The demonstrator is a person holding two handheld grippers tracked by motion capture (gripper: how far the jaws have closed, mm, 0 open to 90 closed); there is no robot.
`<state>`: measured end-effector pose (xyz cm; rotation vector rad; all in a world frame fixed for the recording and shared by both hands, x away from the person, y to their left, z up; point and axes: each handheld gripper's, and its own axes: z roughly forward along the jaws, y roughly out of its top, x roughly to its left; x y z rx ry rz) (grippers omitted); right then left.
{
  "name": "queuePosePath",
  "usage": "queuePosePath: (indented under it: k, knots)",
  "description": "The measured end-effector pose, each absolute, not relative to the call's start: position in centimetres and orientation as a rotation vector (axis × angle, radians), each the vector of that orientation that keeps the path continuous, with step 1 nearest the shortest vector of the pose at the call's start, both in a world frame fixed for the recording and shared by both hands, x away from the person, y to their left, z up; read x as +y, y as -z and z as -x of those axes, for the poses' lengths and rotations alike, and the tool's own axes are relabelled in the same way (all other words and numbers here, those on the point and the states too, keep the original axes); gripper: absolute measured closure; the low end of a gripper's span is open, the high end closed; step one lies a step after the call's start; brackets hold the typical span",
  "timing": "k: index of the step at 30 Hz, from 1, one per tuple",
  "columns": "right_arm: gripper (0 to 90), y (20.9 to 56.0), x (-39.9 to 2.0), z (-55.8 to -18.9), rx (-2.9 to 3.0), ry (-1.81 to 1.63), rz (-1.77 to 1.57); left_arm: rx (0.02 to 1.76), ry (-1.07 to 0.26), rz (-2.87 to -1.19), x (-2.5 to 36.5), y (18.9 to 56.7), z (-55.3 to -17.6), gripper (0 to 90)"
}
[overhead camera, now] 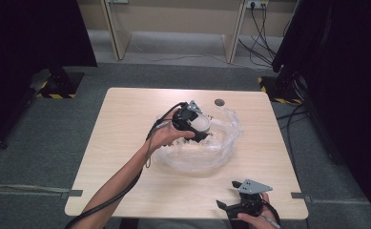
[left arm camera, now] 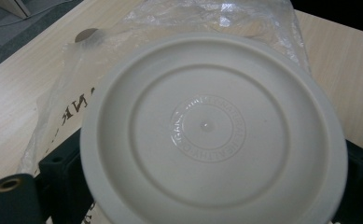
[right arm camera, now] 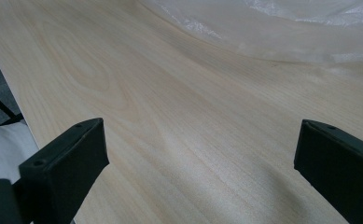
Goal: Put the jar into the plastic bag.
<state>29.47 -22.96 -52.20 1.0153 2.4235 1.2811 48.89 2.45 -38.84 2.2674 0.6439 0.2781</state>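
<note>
Left hand-held gripper [overhead camera: 198, 125] clamped on a white plastic lid [left arm camera: 212, 130], over the clear plastic bag [overhead camera: 221, 143].

Lid held flat between both jaws, mid-table [overhead camera: 126, 143], crinkled bag spread beneath and behind. Right hand-held gripper [overhead camera: 242, 202] down at the near edge, jaws spread wide, gripping nothing, well apart from the bag.

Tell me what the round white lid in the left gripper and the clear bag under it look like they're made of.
The lid looks like moulded plastic, off-white and matte: it has smooth concentric ridges and raised lettering in a ring at the centre. The bag looks like thin clear plastic film, glossy, crinkled and see-through.
</note>
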Motion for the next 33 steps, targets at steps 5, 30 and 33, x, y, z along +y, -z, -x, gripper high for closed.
queuePosePath:
  k: [5,30,33]
  knots:
    - [3.0,52.2,-23.0,-29.5,2.425,-1.281,-1.016,0.658,-0.289,-2.269,2.0,39.6,-49.6,9.4]
    - [3.0,52.2,-23.0,-29.5,2.425,-1.286,-1.016,0.709,-0.278,-2.293,1.3,44.8,-52.3,9.4]
    - [3.0,52.3,-23.0,-29.5,2.429,-1.285,-1.016,0.718,-0.275,-2.293,1.2,45.4,-52.6,9.4]
